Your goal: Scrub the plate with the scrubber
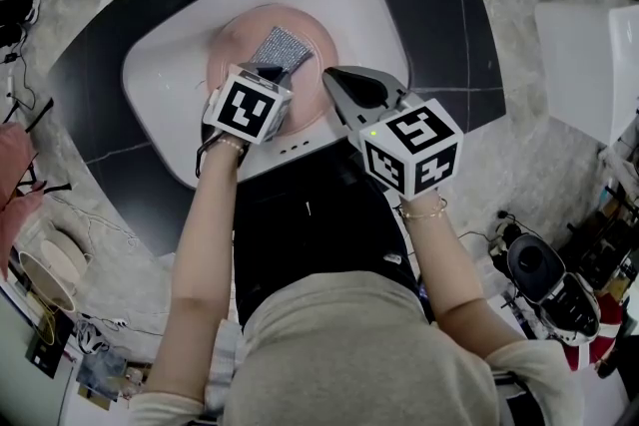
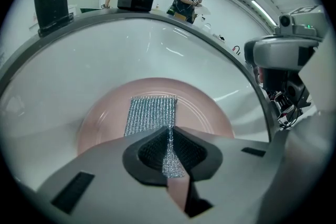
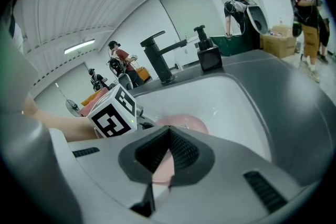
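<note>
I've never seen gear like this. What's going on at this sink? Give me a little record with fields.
place: white sink set in a dark counter
plate: pink, lying in the sink
scrubber: silver mesh, lying flat on the plate
left gripper: jaws shut on the scrubber's near end
right gripper: at the plate's edge, jaws seemingly shut on its rim
faucet: black, behind the sink; no running water visible

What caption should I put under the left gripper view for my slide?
Left gripper pinches a silver scrubber lying on a pink plate in the white sink.
</note>
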